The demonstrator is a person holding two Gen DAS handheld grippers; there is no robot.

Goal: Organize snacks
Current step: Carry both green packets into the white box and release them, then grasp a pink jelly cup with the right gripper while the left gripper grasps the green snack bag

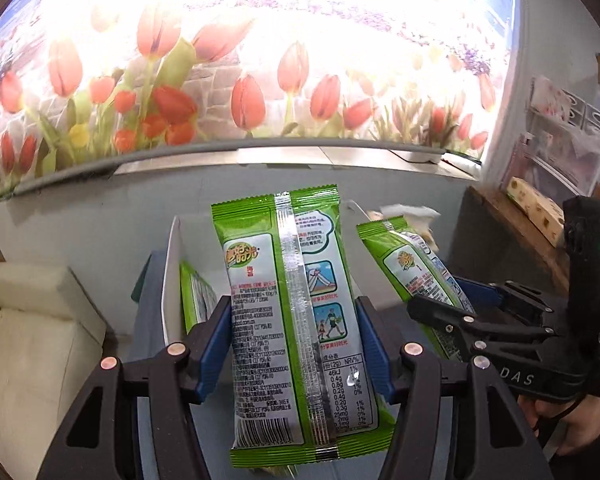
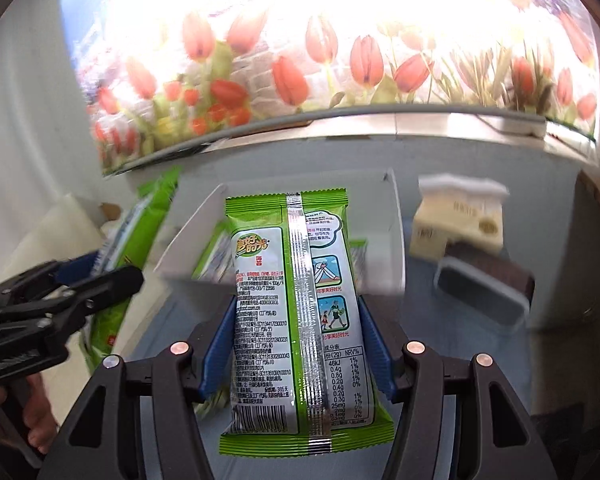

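Each claw, left and right, pinches a glossy, crimp-edged green packet.

Black tongs with blue ribbed pads and copper rivets.

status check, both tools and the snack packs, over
Left tool shut on a green snack pack. Right tool shut on a second green pack. White box ahead, packs already inside. Nothing blocking it.
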